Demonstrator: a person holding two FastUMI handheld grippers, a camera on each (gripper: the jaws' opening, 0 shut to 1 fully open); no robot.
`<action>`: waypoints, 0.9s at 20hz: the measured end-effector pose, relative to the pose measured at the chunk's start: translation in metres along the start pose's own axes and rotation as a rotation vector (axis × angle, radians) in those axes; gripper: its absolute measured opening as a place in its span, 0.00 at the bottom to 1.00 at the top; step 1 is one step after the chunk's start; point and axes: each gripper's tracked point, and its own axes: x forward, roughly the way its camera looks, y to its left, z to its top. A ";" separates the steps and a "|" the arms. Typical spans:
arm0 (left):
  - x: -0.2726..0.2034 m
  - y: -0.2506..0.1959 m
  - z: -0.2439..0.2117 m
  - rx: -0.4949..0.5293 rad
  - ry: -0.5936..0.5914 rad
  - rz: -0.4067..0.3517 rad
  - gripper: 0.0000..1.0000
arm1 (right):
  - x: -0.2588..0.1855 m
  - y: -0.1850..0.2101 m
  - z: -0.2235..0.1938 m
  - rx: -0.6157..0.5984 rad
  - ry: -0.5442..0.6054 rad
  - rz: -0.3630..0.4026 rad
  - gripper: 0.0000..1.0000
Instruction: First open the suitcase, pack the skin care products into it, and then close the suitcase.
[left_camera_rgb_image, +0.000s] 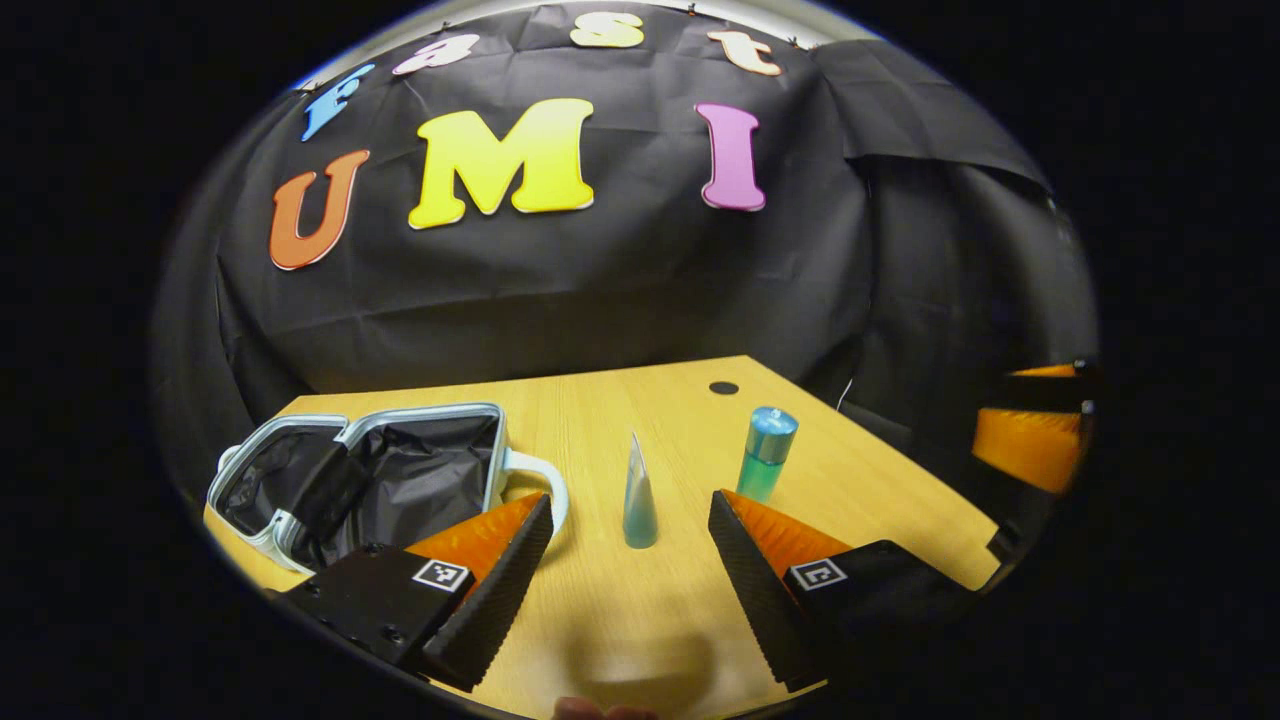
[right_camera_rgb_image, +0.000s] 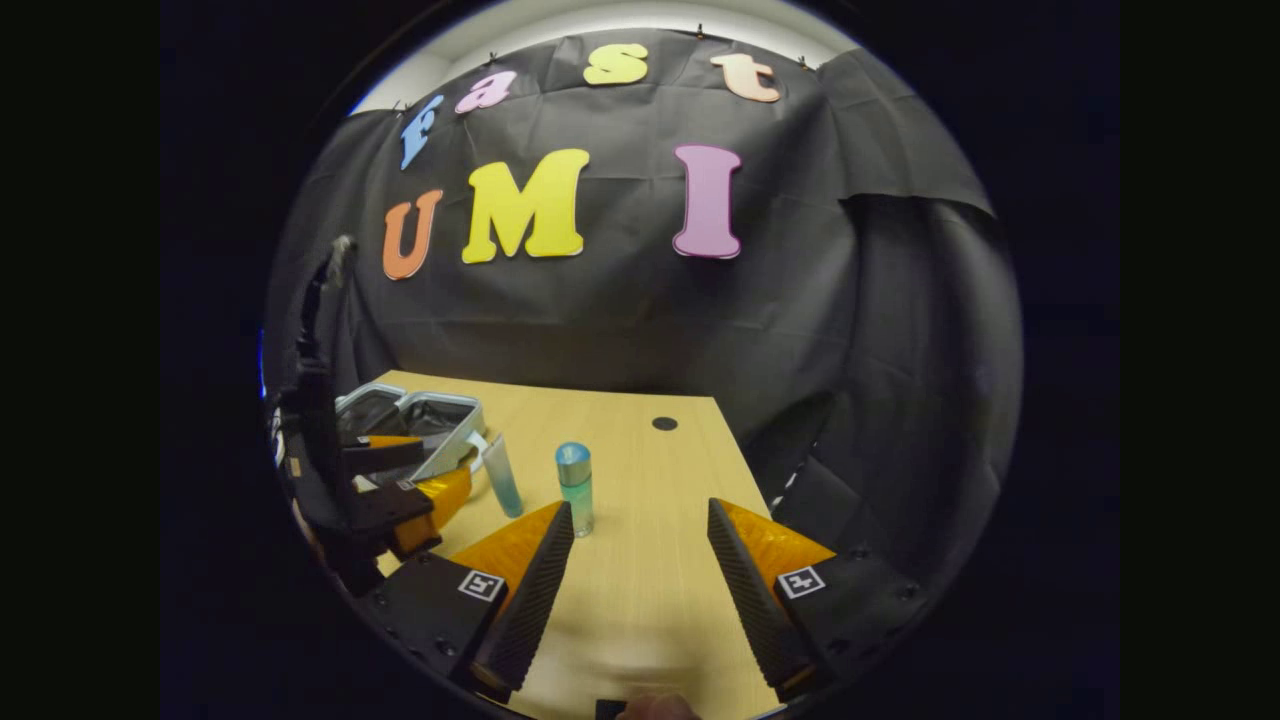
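An open suitcase (left_camera_rgb_image: 380, 475) with a black lining and pale rim lies at the left of the wooden table (left_camera_rgb_image: 640, 620). A slim teal tube (left_camera_rgb_image: 638, 495) stands on its cap straight ahead of my left gripper (left_camera_rgb_image: 630, 510), which is open, the tube a little beyond its fingertips. A teal bottle (left_camera_rgb_image: 767, 455) with a blue cap stands to the tube's right. In the right gripper view, my right gripper (right_camera_rgb_image: 640, 520) is open, with the bottle (right_camera_rgb_image: 575, 488) just past its left fingertip. The tube (right_camera_rgb_image: 502, 475), the suitcase (right_camera_rgb_image: 425, 425) and the left gripper (right_camera_rgb_image: 400, 490) lie further left.
A small dark round hole (left_camera_rgb_image: 723, 387) sits in the table near its far edge. The table's right edge (left_camera_rgb_image: 930, 470) runs diagonally, with the black booth cloth beyond it. The other gripper (left_camera_rgb_image: 1035, 435) shows at the far right of the left gripper view.
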 end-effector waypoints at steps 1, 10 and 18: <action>0.011 -0.003 -0.008 0.006 0.017 -0.007 1.00 | 0.002 -0.006 -0.005 -0.010 0.016 -0.013 0.80; 0.083 -0.006 -0.046 -0.018 0.122 -0.040 1.00 | -0.011 -0.057 -0.018 -0.055 0.082 -0.107 0.80; 0.105 -0.011 -0.072 -0.025 0.233 -0.052 0.66 | -0.004 -0.053 -0.017 -0.066 0.094 -0.092 0.80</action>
